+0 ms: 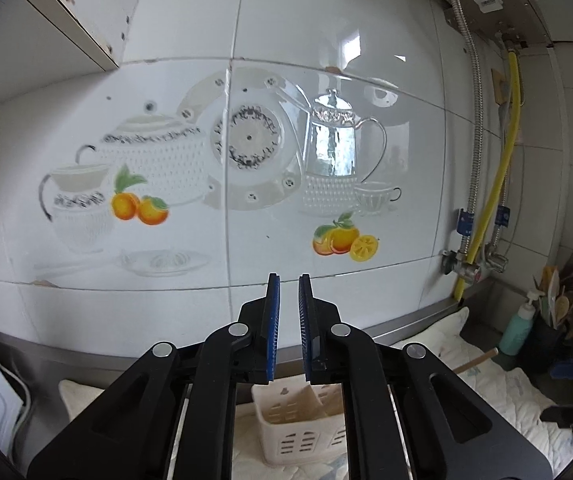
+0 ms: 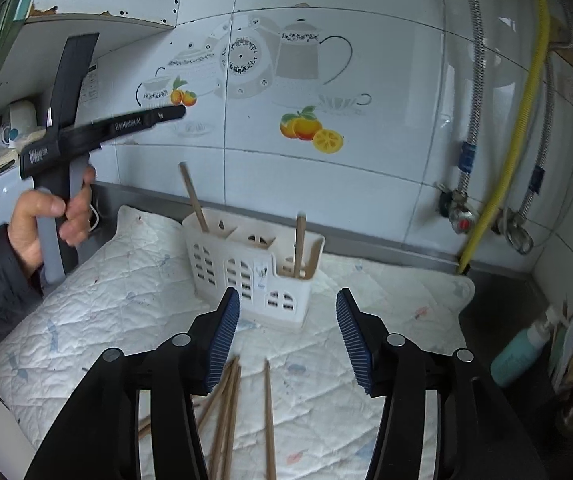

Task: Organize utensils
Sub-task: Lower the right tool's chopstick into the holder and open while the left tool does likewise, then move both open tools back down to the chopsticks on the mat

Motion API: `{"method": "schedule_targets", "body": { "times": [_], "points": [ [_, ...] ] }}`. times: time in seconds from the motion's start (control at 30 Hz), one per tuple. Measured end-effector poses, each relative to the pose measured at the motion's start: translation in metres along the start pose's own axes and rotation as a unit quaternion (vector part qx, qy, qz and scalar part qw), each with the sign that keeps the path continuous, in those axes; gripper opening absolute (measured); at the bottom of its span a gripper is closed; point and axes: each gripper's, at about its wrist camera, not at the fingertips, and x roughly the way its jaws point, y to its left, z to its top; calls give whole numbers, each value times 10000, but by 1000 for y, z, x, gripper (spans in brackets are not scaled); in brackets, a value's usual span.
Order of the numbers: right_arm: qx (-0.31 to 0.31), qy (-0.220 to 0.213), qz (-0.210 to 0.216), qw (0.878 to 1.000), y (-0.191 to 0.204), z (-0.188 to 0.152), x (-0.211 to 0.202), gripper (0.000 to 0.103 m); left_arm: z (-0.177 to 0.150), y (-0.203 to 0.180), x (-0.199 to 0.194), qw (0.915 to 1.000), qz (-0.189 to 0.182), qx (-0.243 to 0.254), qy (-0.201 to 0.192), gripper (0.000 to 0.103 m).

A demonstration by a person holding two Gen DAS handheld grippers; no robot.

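Up close, the right gripper point(image 2: 287, 334) stands wide apart, nothing between its blue ribbed pads point(image 2: 222, 340), and hangs low over the quilted white mat point(image 2: 118, 304). Directly beneath it a loose bundle of wooden chopsticks point(image 2: 226, 408) lies flat on the mat, with a single chopstick point(image 2: 269, 420) apart to their right. Just beyond the fingertips stands the white slotted utensil caddy point(image 2: 246, 272), which holds one chopstick leaning in its left compartment point(image 2: 194, 196) and another upright in its right compartment point(image 2: 299, 244).

The left gripper point(image 1: 289, 328) is raised above the caddy point(image 1: 286, 420) and points at the tiled wall with its teapot-and-orange decal point(image 1: 222, 160); its pads sit close with a thin gap, gripping nothing. From the right wrist view the person's left hand point(image 2: 46, 220) grasps that tool's grey handle at the mat's left edge.

Farther right, a yellow gas hose point(image 2: 518, 120) runs down the wall, and a teal pump bottle point(image 2: 518, 352) stands on the counter.
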Motion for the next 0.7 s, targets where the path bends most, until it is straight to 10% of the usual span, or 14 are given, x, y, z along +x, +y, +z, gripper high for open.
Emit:
{"method": "schedule_targets", "body": {
  "times": [0.2, 0.7],
  "points": [
    [173, 49, -109, 9998, 6, -37, -18, 51, -4, 4, -44, 9998, 166, 80, -79, 35],
    [830, 662, -92, 9943, 17, -153, -34, 41, -116, 15, -167, 9972, -43, -180, 725, 50]
  ]
}}
